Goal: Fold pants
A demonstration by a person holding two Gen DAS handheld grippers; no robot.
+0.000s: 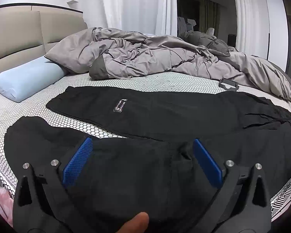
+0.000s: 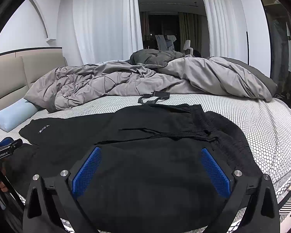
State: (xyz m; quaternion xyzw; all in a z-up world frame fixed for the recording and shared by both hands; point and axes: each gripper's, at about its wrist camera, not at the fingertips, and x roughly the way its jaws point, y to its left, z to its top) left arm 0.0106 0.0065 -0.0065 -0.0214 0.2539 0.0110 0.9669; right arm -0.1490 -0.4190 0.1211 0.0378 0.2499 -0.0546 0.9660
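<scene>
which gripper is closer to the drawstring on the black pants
Right. The right gripper hovers open over the pants just below the drawstring at the waistband. The left gripper, also open, is over the near leg, with the drawstring far to its right.

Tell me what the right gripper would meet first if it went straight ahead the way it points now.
Most likely the black pants: the open right gripper is low over them, and their drawstring lies directly ahead. Beyond that come the small black plastic piece and the grey duvet. Depth is hard to judge.

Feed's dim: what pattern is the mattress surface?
White honeycomb mesh bed surface, clearest in the right wrist view.
</scene>
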